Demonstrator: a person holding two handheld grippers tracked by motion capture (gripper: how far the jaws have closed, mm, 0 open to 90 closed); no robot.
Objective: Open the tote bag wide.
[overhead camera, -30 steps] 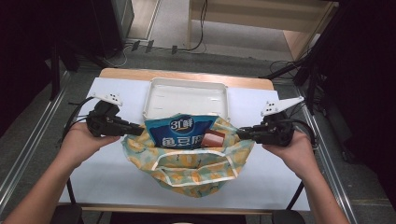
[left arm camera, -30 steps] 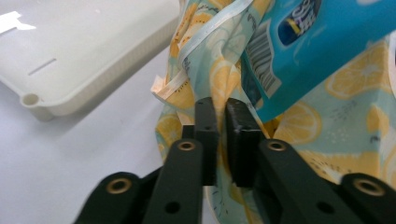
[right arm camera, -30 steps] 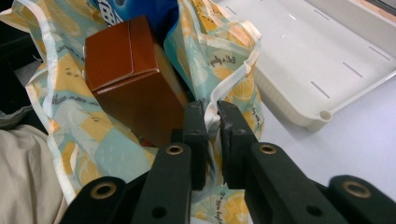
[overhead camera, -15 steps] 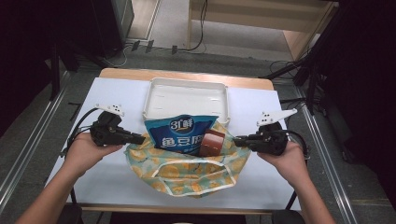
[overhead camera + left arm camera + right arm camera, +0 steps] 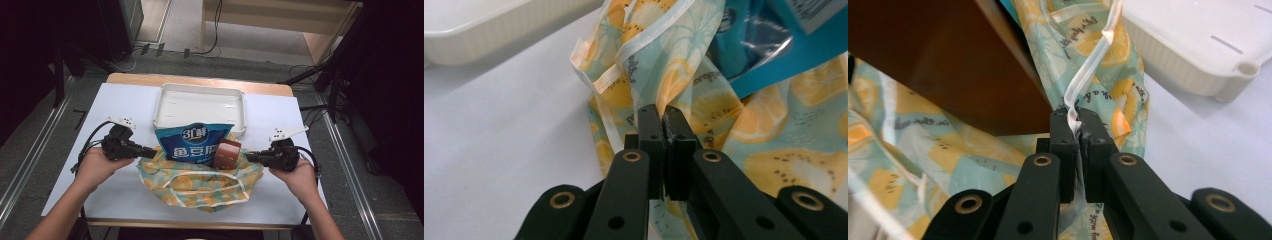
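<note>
A lemon-print cloth bag point(image 5: 200, 182) lies spread on the white table point(image 5: 125, 105), with a blue snack packet point(image 5: 192, 145) and a brown box point(image 5: 227, 155) poking out of its mouth. My left gripper point(image 5: 150, 150) is shut on the bag's left edge; in the left gripper view its jaws pinch the printed cloth point(image 5: 684, 85) at the left gripper point(image 5: 663, 112) tips. My right gripper point(image 5: 250, 157) is shut on the bag's right edge, clamping the white hem point(image 5: 1088, 65) at the right gripper point(image 5: 1075, 117) tips beside the brown box point(image 5: 938, 60).
A white plastic tray point(image 5: 200, 102) stands just behind the bag, its rim near the packet. Bare table lies to the left and right of the hands. The table's front edge runs just below the bag.
Both hands have come down toward the table, still gripping the bag's edges. The bag has slumped flatter, and the brown box now shows beside the packet.
</note>
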